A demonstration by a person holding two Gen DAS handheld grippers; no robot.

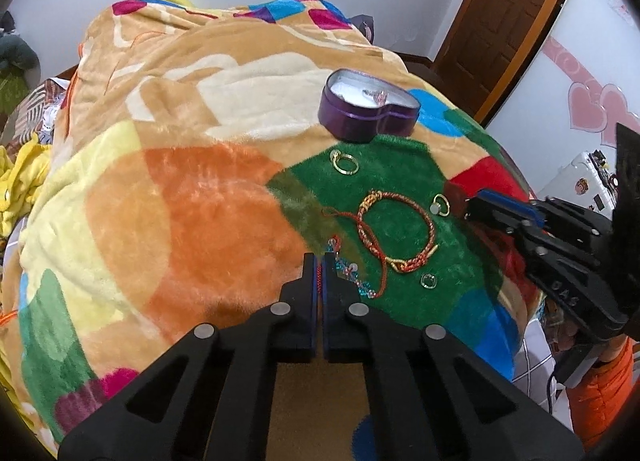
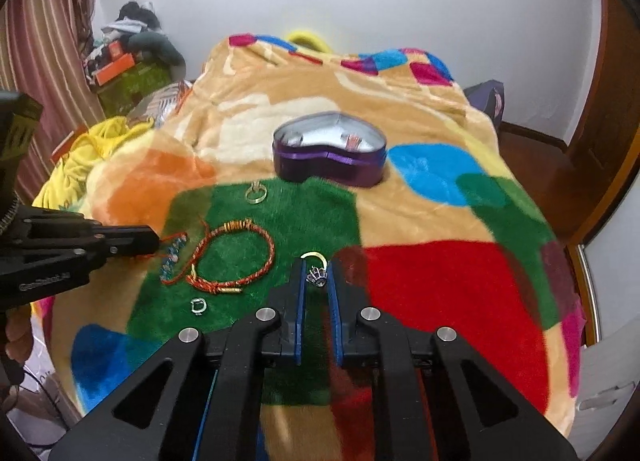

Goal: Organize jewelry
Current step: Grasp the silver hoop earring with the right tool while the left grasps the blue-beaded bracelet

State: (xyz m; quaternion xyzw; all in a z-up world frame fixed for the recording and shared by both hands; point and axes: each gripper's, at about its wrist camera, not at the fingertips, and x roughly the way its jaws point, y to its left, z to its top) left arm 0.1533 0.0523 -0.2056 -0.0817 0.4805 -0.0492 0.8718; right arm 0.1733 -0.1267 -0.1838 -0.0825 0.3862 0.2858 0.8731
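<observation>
A purple heart-shaped tin (image 1: 368, 109) stands open on the blanket, with a ring inside; it also shows in the right wrist view (image 2: 330, 153). On the green patch lie a red-gold braided bracelet (image 1: 394, 231), a gold ring (image 1: 344, 163), a gold ring with a pale stone (image 1: 439, 205), a small silver ring (image 1: 428, 281) and a red cord with blue beads (image 1: 352, 275). My left gripper (image 1: 320, 261) is shut on the red cord. My right gripper (image 2: 316, 273) is shut on a silver crown ring (image 2: 317, 276), just above the pale-stone ring (image 2: 314, 257).
A patchwork fleece blanket (image 1: 192, 197) covers the bed. Yellow cloth and clutter (image 2: 92, 141) lie at the bed's left side. A wooden door (image 1: 516, 9) stands at the far right. The bed edge drops off at the near right.
</observation>
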